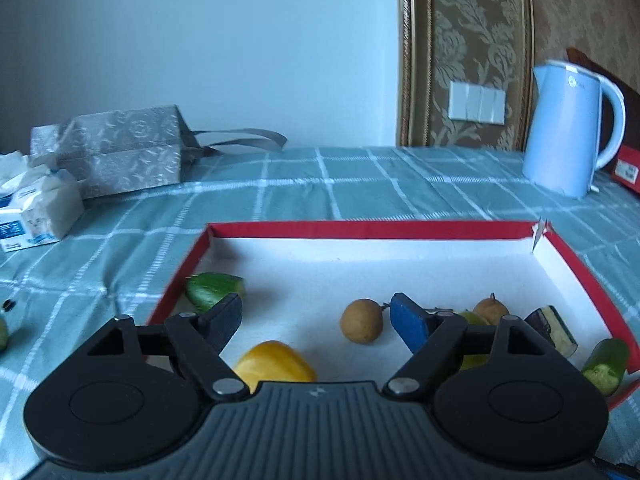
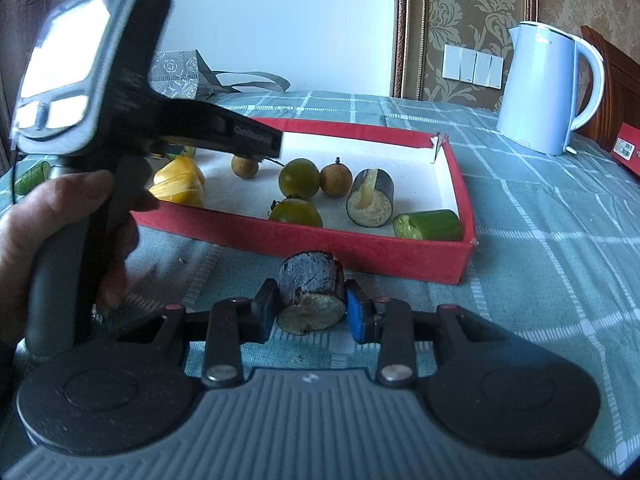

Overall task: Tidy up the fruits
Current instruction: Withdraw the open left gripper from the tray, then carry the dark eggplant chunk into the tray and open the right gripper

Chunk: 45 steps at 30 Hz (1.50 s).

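Observation:
A red-walled box [image 1: 360, 230] [image 2: 360, 248] with a white floor holds a yellow pepper [image 1: 276, 366] [image 2: 178, 182], brown longans [image 1: 362, 321] [image 2: 335, 180], green tomatoes [image 2: 299, 178], an eggplant piece [image 2: 370, 204] [image 1: 554, 330] and cucumber pieces [image 1: 212, 288] [image 2: 430, 225]. My left gripper [image 1: 320, 320] is open and empty, low over the box's near part, above the pepper. In the right wrist view its body [image 2: 120, 112] reaches over the box. My right gripper [image 2: 310, 314] is shut on a dark eggplant piece [image 2: 311, 286] just in front of the box's near wall.
A pale blue kettle [image 1: 568, 128] [image 2: 544, 88] stands at the back right on the checked green cloth [image 1: 360, 184]. A red packet [image 2: 626, 150] lies at the right edge. A grey bag [image 1: 120, 148] and tissue pack [image 1: 40, 208] are at the back left. A cucumber piece [image 2: 32, 176] lies left of the box.

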{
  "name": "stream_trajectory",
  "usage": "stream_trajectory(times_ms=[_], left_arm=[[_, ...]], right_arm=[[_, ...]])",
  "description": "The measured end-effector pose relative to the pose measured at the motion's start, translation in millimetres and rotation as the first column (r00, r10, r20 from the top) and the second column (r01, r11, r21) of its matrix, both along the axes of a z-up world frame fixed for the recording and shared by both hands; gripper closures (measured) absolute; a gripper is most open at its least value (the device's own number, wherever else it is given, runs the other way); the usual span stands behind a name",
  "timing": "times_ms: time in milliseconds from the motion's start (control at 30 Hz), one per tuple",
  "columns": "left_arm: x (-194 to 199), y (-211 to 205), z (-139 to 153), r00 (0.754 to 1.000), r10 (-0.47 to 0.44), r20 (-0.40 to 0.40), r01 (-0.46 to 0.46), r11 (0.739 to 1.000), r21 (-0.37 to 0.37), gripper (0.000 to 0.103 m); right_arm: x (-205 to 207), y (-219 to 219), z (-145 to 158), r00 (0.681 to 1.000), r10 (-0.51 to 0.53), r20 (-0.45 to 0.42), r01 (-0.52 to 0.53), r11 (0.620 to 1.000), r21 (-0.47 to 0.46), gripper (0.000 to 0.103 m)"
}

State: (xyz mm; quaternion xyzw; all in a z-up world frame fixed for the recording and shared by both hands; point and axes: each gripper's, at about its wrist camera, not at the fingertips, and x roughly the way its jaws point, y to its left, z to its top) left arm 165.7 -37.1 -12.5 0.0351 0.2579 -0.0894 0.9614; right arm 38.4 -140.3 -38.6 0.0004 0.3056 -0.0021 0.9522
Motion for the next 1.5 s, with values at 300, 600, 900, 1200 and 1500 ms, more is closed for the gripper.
stream_trajectory(times_ms=[300, 600, 900, 1200, 1500], left_arm=[[-37, 31, 6, 0.999, 0.043, 0.011, -0.043, 0.999, -0.022, 0.022], [-76, 54, 0, 0.999, 0.049, 0.006, -0.049, 0.998, -0.048, 0.022], [-82, 65, -12, 0.998, 0.027, -0.049, -0.031, 0.996, -0.082, 0.017], [-88, 68, -20, 0.996, 0.005, -0.087, -0.012, 0.997, -0.08, 0.017], [-88, 65, -22, 0.996, 0.001, -0.093, -0.007, 0.998, -0.059, 0.017]], right_arm=[[0, 0, 1, 1.0, 0.0, 0.0, 0.0, 1.0, -0.006, 0.069], [-1, 0, 1, 1.0, 0.002, 0.001, -0.002, 1.0, 0.001, 0.068], [-2, -6, 1, 1.0, 0.005, 0.013, -0.005, 0.999, 0.042, 0.07], [-19, -17, 17, 0.996, -0.014, 0.084, 0.012, 1.0, 0.027, 0.07], [23, -27, 36, 0.995, -0.014, 0.094, 0.013, 1.0, 0.009, 0.071]])
